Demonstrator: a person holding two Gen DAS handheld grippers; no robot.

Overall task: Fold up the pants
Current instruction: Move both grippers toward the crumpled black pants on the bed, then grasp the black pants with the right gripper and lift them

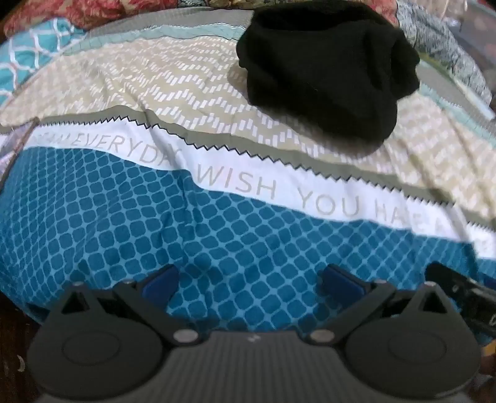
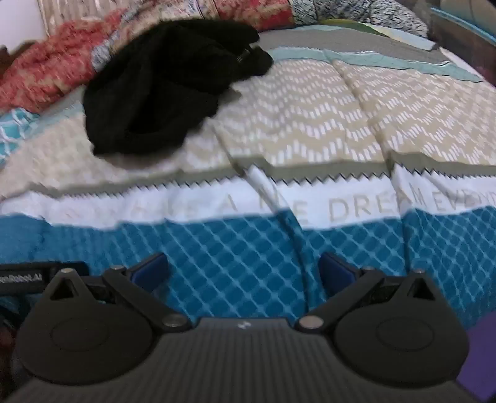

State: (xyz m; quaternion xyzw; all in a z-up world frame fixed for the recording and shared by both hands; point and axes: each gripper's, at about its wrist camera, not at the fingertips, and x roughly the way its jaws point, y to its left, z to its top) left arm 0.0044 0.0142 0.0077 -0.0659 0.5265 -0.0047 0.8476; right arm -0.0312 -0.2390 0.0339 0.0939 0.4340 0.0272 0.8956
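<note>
Both tongs (image 1: 249, 283) (image 2: 243, 272) gape, well apart from bunched pants (image 1: 325, 71).

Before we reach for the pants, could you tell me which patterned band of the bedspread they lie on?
The black pants lie on the beige chevron band, beyond the white lettered band, not the blue band.

pants (image 1: 325, 71) bunched on bedspread (image 1: 186, 93) | far side, near pillows (image 2: 46, 71) | well beyond both grippers

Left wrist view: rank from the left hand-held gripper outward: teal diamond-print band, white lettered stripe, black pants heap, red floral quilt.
1. Teal diamond-print band, directly beneath the left hand-held gripper.
2. White lettered stripe, mid-bed.
3. Black pants heap, upper right.
4. Red floral quilt, far top left.
</note>
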